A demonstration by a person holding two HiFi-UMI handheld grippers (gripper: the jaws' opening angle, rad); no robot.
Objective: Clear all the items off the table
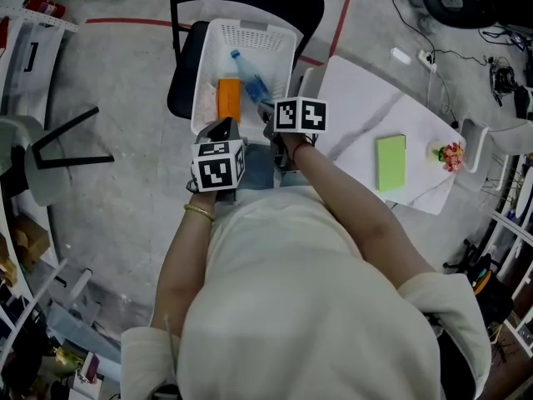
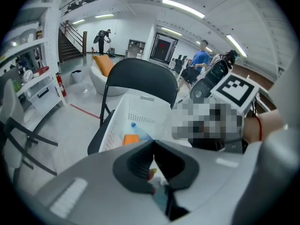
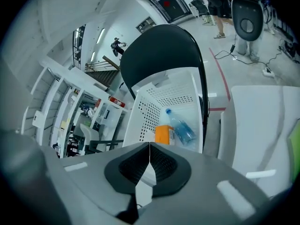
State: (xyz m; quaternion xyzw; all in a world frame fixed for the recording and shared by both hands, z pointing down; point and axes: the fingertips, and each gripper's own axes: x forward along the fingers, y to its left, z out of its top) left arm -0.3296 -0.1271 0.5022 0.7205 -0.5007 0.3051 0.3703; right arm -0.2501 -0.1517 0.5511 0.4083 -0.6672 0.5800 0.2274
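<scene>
Head view: basket (image 1: 285, 52) near rim hidden behind left gripper (image 1: 223, 126), right gripper (image 1: 269, 115).

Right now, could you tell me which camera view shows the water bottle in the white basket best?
The right gripper view: the water bottle lies whole and unobstructed in the white basket. The head view shows it small, from above, in the same basket. The left gripper view shows only its capped end above the jaws.
</scene>
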